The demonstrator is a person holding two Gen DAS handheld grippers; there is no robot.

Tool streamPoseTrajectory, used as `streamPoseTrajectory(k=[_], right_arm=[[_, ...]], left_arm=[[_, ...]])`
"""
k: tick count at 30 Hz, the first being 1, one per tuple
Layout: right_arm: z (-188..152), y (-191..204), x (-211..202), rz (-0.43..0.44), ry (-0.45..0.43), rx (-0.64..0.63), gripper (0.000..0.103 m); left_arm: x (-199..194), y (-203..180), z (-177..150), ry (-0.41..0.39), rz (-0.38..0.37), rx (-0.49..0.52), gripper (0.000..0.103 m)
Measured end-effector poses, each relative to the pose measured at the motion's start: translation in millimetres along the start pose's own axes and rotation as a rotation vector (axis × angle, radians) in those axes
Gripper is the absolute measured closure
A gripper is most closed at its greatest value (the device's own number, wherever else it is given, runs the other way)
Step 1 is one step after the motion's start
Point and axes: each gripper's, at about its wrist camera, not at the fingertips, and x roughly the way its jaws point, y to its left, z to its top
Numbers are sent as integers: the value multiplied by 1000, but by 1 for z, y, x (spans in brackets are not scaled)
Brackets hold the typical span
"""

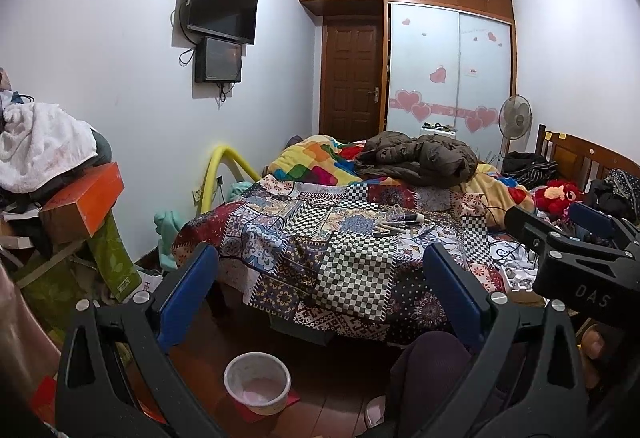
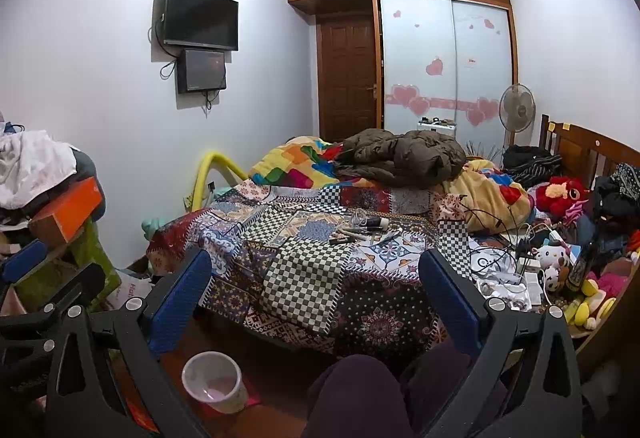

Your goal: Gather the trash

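Note:
A cluster of small loose items [image 1: 400, 225] [image 2: 362, 228], tubes and wrappers, lies in the middle of the patchwork quilt [image 1: 320, 238] on the bed. A white bin [image 1: 258, 382] [image 2: 212, 382] stands on the wooden floor in front of the bed, with a pink liner inside. My left gripper [image 1: 320, 278] is open and holds nothing, hovering above the bin and short of the bed. My right gripper [image 2: 316, 278] is open and holds nothing too. Each gripper shows at the edge of the other's view: the right gripper [image 1: 556, 224] and the left gripper [image 2: 52, 274].
A person's knees [image 2: 360, 390] sit low between the fingers. A pile of boxes and clothes with an orange box [image 1: 86, 201] crowds the left. Cables and plush toys [image 2: 552, 262] crowd the bed's right side. A brown jacket [image 1: 420, 155] lies further back.

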Motion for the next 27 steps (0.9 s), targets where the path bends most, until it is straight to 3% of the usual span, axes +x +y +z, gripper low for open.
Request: streamPoseTrajectory(k=[13, 19, 27], right_arm=[[12, -21, 34, -12, 17, 7, 0], [26, -45, 63, -7, 34, 19, 0], [49, -80, 103, -72, 27, -21, 0]], left_arm=[[31, -10, 23, 1, 4, -38, 0], [71, -29, 46, 8, -13, -38, 0], [143, -62, 75, 6, -63, -52, 0]])
